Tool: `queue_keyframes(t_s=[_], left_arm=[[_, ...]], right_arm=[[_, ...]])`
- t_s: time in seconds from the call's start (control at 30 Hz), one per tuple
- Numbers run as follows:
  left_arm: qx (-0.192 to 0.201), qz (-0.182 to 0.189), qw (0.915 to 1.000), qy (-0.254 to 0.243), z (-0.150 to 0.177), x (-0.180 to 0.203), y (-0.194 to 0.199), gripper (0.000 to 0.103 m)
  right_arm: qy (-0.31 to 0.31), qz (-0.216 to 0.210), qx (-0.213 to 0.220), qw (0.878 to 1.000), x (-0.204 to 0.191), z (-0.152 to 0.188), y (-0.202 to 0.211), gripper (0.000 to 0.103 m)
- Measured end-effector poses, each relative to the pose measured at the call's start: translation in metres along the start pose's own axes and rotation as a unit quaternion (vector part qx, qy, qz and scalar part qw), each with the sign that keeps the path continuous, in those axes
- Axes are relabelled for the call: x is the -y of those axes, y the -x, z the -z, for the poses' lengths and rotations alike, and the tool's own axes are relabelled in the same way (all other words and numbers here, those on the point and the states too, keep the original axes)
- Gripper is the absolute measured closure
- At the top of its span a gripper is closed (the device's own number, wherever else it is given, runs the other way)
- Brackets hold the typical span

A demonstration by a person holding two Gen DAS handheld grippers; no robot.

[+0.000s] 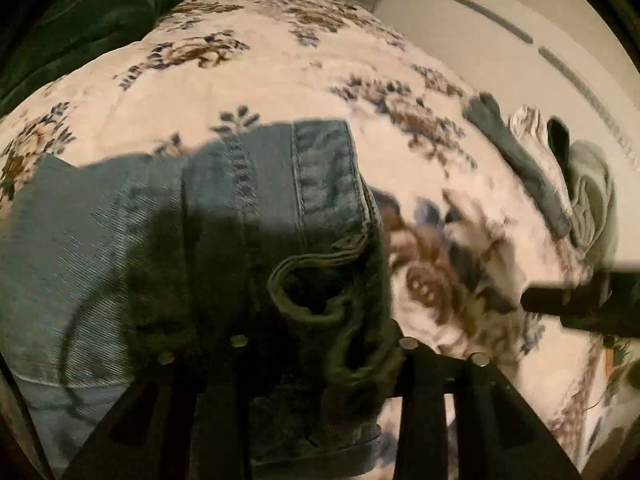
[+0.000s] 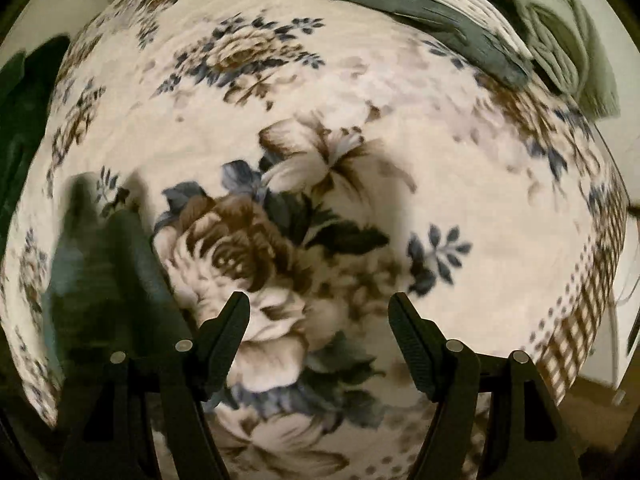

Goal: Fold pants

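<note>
Blue denim pants (image 1: 256, 208) hang in a bunch over the floral bedspread (image 1: 280, 80) in the left wrist view. Their hem and a crumpled fold sit between the fingers of my left gripper (image 1: 324, 344), which is shut on the cloth; denim hides the fingertips. In the right wrist view my right gripper (image 2: 318, 308) points down at the bedspread (image 2: 460, 168), open, with nothing between its fingers. A blurred strip of the pants (image 2: 100, 272) shows to its left. A dark part at the right edge of the left wrist view looks like the right gripper (image 1: 568, 300).
A pile of folded clothes (image 1: 540, 168) in grey, white and pale green lies at the bed's far right, also in the right wrist view as the pile (image 2: 460, 16). Dark green fabric (image 1: 80, 24) lies at the far left. The bedspread's checked border (image 2: 576, 328) marks the right edge.
</note>
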State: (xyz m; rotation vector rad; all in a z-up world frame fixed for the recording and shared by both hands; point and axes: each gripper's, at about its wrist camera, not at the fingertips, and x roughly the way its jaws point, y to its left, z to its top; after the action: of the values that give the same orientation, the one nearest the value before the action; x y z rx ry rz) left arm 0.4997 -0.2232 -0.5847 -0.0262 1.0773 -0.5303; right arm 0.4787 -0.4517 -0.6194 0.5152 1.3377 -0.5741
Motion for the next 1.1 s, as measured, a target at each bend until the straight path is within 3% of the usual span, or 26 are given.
queue_keyframes(t_s=[0.1,0.13,0.17,0.23,0.33,0.4,0.5,0.57,0.67,0.77,0.9,1.1], left_arm=[[-0.004,0.027,0.9996,0.007,-0.004,-0.004,0.019,0.056],[-0.009,0.053,0.9984,0.017,-0.004,-0.008,0.031,0.046],[-0.013,0.061,0.9977,0.025,-0.001,-0.011,0.043,0.029],[-0.015,0.051,0.9979,0.036,0.005,-0.022,0.065,0.009],[-0.005,0.027,0.9977,0.061,0.024,-0.044,0.103,0.008],[-0.006,-0.016,0.9965,0.082,0.036,-0.065,0.121,0.006],[-0.014,-0.080,0.9901,0.114,0.048,-0.098,0.132,0.006],[-0.015,-0.132,0.9794,0.152,0.053,-0.129,0.131,0.006],[-0.033,-0.171,0.9635,0.203,0.059,-0.171,0.119,0.006],[-0.041,-0.174,0.9540,0.240,0.063,-0.199,0.102,0.006],[-0.051,-0.142,0.9540,0.259,0.063,-0.219,0.082,0.005],[-0.053,-0.106,0.9525,0.281,0.055,-0.231,0.077,0.005]], right_arm=[[0.029,-0.036,-0.011,0.999,-0.014,-0.007,-0.007,0.029],[0.040,-0.064,-0.015,0.997,-0.018,-0.011,-0.008,0.029],[0.049,-0.089,-0.022,0.995,-0.023,-0.013,-0.010,0.029],[0.058,-0.151,-0.042,0.986,-0.032,-0.016,-0.014,0.029],[0.079,-0.236,-0.077,0.965,-0.054,-0.017,-0.025,0.028],[0.099,-0.254,-0.092,0.958,-0.067,-0.013,-0.032,0.021],[0.124,-0.235,-0.107,0.958,-0.086,-0.007,-0.052,0.021],[0.120,-0.224,-0.115,0.960,-0.088,-0.006,-0.066,0.021],[0.092,-0.235,-0.127,0.959,-0.093,0.001,-0.081,0.021],[0.116,-0.201,-0.075,0.970,-0.107,0.010,-0.068,0.029],[0.157,-0.120,-0.019,0.980,-0.132,0.028,-0.045,0.041],[0.157,-0.063,-0.003,0.986,-0.159,0.036,-0.039,0.046]])
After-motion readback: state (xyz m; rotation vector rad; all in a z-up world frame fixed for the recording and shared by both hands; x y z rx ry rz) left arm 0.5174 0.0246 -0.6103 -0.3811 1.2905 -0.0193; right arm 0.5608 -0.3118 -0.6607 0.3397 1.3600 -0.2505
